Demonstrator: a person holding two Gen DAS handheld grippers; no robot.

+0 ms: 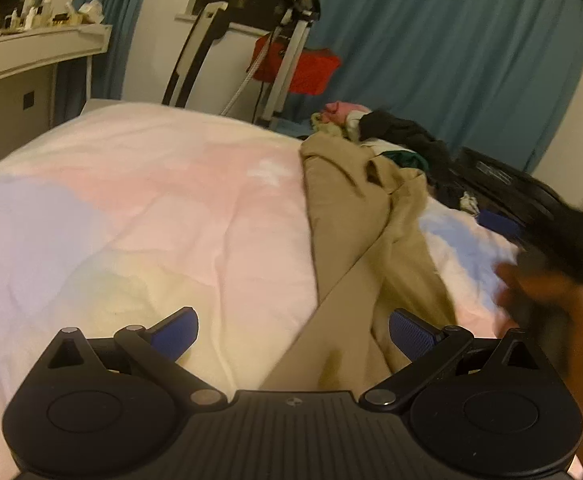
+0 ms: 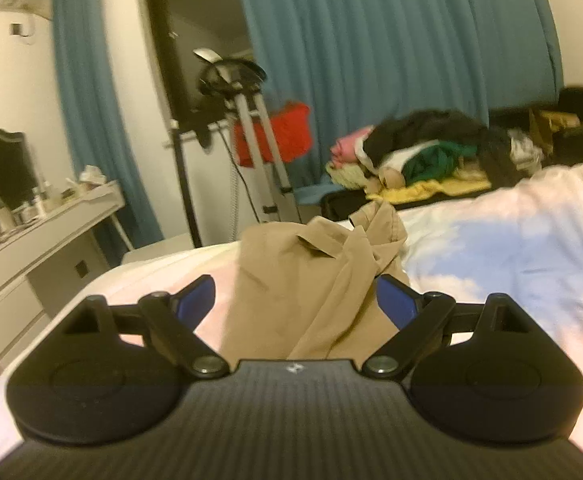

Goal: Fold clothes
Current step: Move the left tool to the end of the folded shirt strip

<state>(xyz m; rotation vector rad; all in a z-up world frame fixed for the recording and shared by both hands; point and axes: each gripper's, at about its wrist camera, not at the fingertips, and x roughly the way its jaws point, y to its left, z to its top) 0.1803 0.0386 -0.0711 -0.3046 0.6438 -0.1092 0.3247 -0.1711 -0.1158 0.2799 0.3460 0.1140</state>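
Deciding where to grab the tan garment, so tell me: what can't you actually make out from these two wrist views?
- tan garment: near end hidden under the gripper bodies in both views, so its type and hems are unclear.
- right gripper: seen from the left wrist view only as a motion-blurred streak; its own view shows the jaws open.
- clothes pile: distant and soft; individual items cannot be separated.
- left gripper: open, holding nothing.

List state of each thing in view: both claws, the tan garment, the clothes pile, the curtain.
left claw: open, nothing gripped, tan fabric running between its fingers
right claw: open, nothing gripped, aimed at the garment
tan garment: unfolded, crumpled, lying lengthwise on the bed
clothes pile: heaped, unfolded, beyond the bed's far end
blue curtain: drawn shut
bedcover: spread out, lightly wrinkled
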